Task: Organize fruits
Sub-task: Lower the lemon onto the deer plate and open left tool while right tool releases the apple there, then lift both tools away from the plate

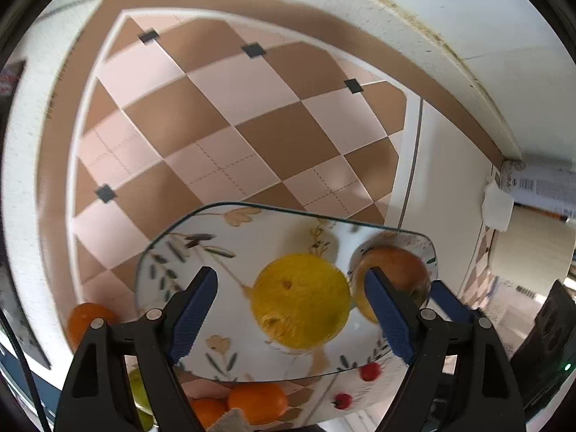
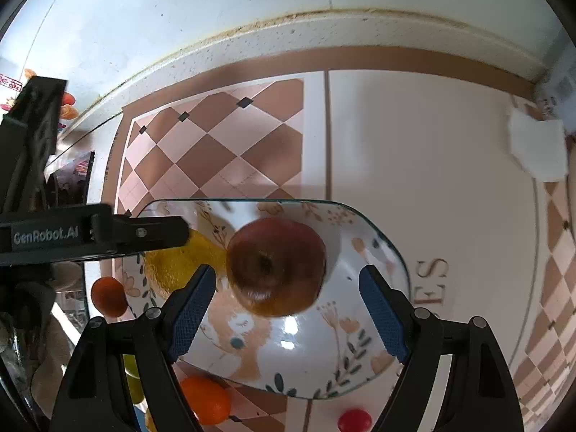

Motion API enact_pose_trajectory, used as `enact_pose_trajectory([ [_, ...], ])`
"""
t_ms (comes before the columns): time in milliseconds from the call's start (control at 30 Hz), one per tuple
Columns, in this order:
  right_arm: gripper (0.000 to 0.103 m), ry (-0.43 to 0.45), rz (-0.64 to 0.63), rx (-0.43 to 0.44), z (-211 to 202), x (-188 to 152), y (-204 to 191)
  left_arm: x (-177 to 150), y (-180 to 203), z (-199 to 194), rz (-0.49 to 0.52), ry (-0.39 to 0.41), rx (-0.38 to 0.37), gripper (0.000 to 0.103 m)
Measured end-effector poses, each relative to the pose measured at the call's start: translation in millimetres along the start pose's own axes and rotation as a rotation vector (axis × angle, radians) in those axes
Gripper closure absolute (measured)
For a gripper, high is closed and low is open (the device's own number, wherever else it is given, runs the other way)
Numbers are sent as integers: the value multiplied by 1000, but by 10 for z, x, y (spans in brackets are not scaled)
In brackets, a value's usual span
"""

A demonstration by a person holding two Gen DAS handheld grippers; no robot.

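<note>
Left wrist view: left tool (image 1: 291, 300) wide, empty, over the lemon (image 1: 301, 300) on the plate (image 1: 172, 252).
Right wrist view: right tool (image 2: 288, 297) wide, empty, over the apple (image 2: 276, 266).
Why: both fruits look freshly set down together.

My way clear beyond the plate (image 2: 381, 237): bare cloth (image 2: 414, 151); oranges (image 2: 205, 399) crowding its near rim.

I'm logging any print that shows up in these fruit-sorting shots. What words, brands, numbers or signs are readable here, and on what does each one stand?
"GenRobot.AI": white print on the black body of the left gripper, seen from the right wrist view.
"ES", with part of another letter below: tan letters on the table mat, turned sideways; the rest of the word is hidden.
Barcode and small print on the grey packet: too small to read.
Red marks on the sticker: too blurred to read.
</note>
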State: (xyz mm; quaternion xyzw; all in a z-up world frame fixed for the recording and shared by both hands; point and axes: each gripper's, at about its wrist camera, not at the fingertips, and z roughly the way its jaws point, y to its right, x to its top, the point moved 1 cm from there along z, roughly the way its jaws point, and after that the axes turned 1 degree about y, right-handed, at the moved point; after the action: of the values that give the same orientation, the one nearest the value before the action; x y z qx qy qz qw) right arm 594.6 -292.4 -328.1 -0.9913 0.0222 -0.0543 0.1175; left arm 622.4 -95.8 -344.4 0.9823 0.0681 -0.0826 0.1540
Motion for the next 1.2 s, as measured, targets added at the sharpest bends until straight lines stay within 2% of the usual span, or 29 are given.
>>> enact_pose_trajectory([
  [200,19,32,22,-79,-249,-258,24,-336,-7,-403,100,204,181,20],
  [500,19,97,23,-146,-656,-796,-188,-964,-34,-766,184,390,303,20],
  [700,19,151,11,-160,-1005,-1093,-392,-1377,-33,-933,230,437,318,20],
  [1200,19,282,25,-148,-1918,-1766,-678,-2238,4,-1512,292,555,270,20],
])
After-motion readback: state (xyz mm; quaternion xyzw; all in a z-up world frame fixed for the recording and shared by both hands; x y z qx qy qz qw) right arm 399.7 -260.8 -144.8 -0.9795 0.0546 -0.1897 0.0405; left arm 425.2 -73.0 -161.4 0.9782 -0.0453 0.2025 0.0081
